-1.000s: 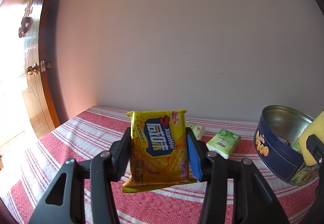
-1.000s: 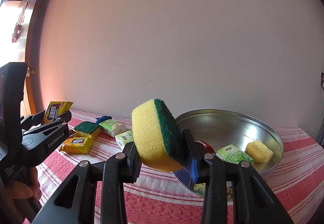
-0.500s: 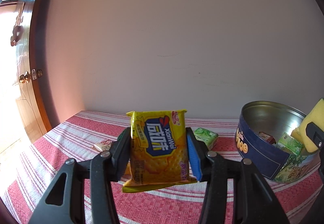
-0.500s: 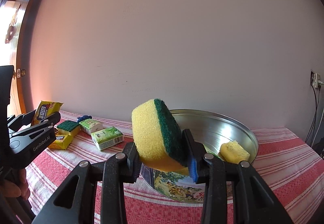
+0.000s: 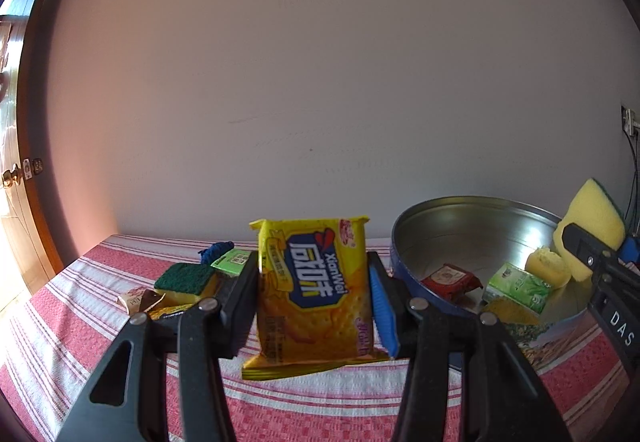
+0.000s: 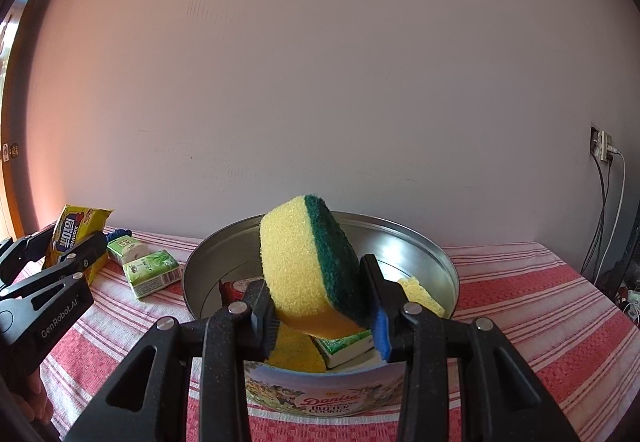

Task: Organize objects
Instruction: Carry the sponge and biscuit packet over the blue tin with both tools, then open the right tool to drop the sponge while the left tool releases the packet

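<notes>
Left gripper point(image 5: 314, 302) clamped on a yellow cracker packet point(image 5: 314, 292), packet upright, its bottom edge held above the cloth point(image 5: 300, 406). Right gripper point(image 6: 320, 302) clamped on a yellow-green sponge point(image 6: 310, 274), sponge tilted, hanging over the near rim of the tin point(image 6: 448, 262), not touching it.

Tin open, round, sitting on the red-striped cloth. Inside: a red packet point(image 5: 452, 280), a green tissue pack point(image 5: 518, 288), a pale yellow sponge piece point(image 6: 420, 292). Bare metal shows at the far wall of the tin.

Left of the tin, on the cloth: a tissue pack point(image 6: 154, 272) just beside the rim, another point(image 6: 126, 248) farther left, a second sponge point(image 5: 186, 280), something blue point(image 5: 216, 248) behind. Open cloth near the grippers and right of the tin. Wall close behind the table's far edge.
</notes>
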Demonstrator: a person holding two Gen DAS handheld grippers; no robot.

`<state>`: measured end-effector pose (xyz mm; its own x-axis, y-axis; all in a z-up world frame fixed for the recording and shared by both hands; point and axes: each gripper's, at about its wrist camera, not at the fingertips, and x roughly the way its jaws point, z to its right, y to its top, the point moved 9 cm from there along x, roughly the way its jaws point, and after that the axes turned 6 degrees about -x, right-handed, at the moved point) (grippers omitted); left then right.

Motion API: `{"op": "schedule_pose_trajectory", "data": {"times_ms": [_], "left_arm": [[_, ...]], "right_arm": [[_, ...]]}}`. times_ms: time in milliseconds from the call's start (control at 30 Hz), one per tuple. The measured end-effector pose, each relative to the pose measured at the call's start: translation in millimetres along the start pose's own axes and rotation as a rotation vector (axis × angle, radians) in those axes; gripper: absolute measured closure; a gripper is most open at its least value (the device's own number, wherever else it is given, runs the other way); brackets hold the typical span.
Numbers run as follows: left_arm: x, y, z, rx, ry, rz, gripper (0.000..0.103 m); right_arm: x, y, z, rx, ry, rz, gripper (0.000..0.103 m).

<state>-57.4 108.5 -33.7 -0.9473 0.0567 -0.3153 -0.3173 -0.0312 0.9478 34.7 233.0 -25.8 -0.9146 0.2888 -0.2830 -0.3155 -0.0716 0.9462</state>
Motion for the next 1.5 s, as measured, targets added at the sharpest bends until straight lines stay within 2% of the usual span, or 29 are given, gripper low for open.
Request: {"op": "schedule_pose_trajectory", "data": {"times_ms": [367,667,1133,1333,1500], "left_arm": [[16.6,0.2,68.3,0.028,-0.097,-0.013,0.053],[36.1,-0.5,112.1,0.037,-0.147,-0.048,0.053],[56.8,-5.7,114.0,-0.017,-0.163,-0.132,0.053],[57.0,-5.2,116.6,0.009,-0.146,-0.130,0.053],[61.7,-6.7,116.4,0.020,-0.103,-0.148,0.053]], "right_arm": [[34.3,-6.1,53.7,0.033,-0.068,-0.066,0.064],[50.8,-7.8,73.3,0.044,-0.098,-0.098,0.063],[63.7,-12.1,72.9,0.023,-0.090,-0.141,0.063],[66.3,-14.2,72.3,0.013,-0.084,-0.146,0.063],[68.1,-14.1,69.4,0.007,-0.075,-0.159,0.063]]}}
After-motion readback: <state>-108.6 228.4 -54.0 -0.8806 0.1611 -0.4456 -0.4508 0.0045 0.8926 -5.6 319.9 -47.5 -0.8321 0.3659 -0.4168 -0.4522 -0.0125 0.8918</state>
